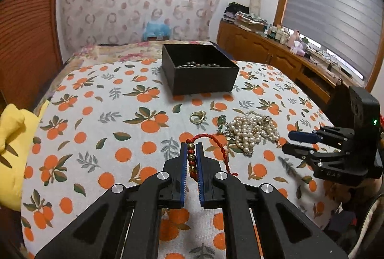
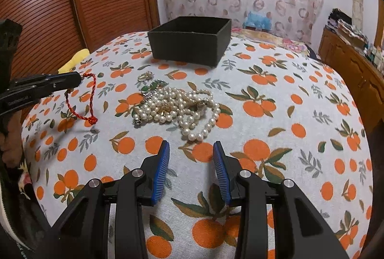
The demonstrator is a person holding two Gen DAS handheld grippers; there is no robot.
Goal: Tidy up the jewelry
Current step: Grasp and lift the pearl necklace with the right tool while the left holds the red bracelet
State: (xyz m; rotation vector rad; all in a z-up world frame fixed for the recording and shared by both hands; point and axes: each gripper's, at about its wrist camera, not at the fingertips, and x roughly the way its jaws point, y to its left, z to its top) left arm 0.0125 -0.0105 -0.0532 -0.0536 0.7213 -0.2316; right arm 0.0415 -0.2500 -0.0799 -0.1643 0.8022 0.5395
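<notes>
Nearest, the left hand-held gripper pinches the gold-and-red beaded end of a red twisted-cord bracelet, whose loop hangs down to the orange-patterned bed cover. The right hand-held gripper hovers spread and empty just short of the heaped white pearl necklace. Beyond lie a small green brooch and a gold ring. Farthest stands the open black cardboard box, already holding dark beads. The bracelet's transfer seems in hand; next it likely needs carrying over the box's rim.
</notes>
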